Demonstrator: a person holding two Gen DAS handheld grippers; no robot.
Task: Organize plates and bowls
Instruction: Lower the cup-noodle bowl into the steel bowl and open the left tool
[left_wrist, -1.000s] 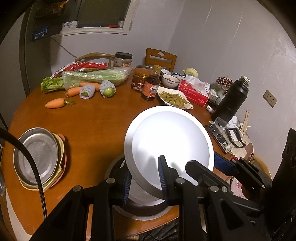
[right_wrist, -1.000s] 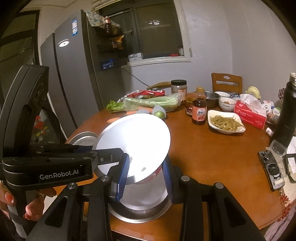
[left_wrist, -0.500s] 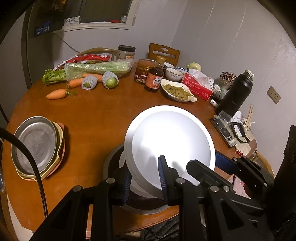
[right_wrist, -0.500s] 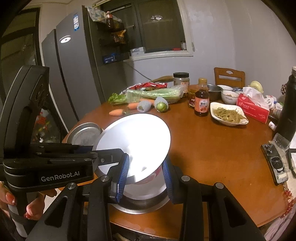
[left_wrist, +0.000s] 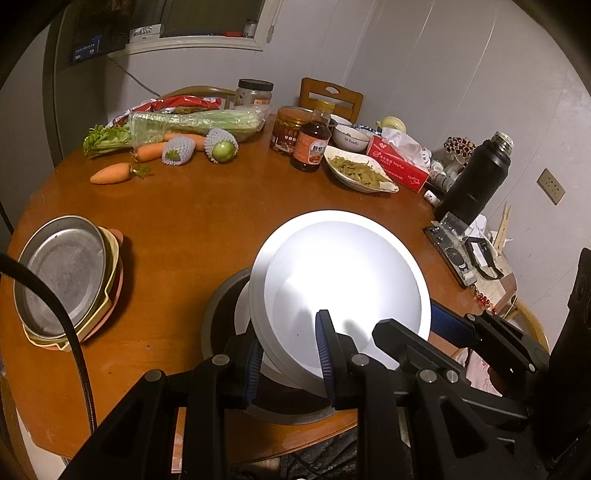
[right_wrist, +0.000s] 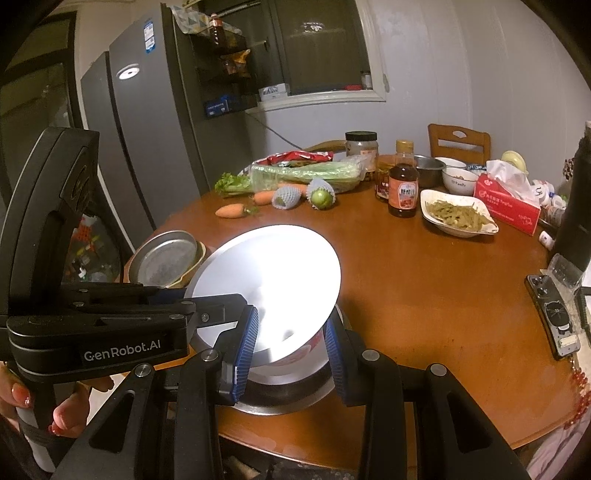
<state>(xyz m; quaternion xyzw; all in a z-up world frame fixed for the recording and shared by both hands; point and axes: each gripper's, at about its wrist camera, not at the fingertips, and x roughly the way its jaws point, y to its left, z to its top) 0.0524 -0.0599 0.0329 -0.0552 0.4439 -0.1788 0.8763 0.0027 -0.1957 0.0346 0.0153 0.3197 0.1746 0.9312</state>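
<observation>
**White plates held over a metal basin at the near table edge**

A stack of white plates sits tilted above a white bowl that rests inside a grey metal basin, at the near edge of the round wooden table. Two plate rims show, one nested in the other; the bowl beneath carries a red print on its wall.

The left gripper pinches the near rim of the plates: one blue pad lies on the upper face, the other is under the rim. The right gripper comes in from the other side, its blue pads flanking the lower edge of the plates and the bowl; the gap between them is wide, and whether they press on anything cannot be told. A hand with red nails grips the left tool's handle.

At the left of the table a metal tray lies on top of a yellow dish and a pink one, stacked. Farther back, an oval white dish holds green vegetable strips, and a small bowl stands behind it beside a sauce bottle. Carrots, bagged celery, a red tissue box and a black flask are well apart from the plates.
</observation>
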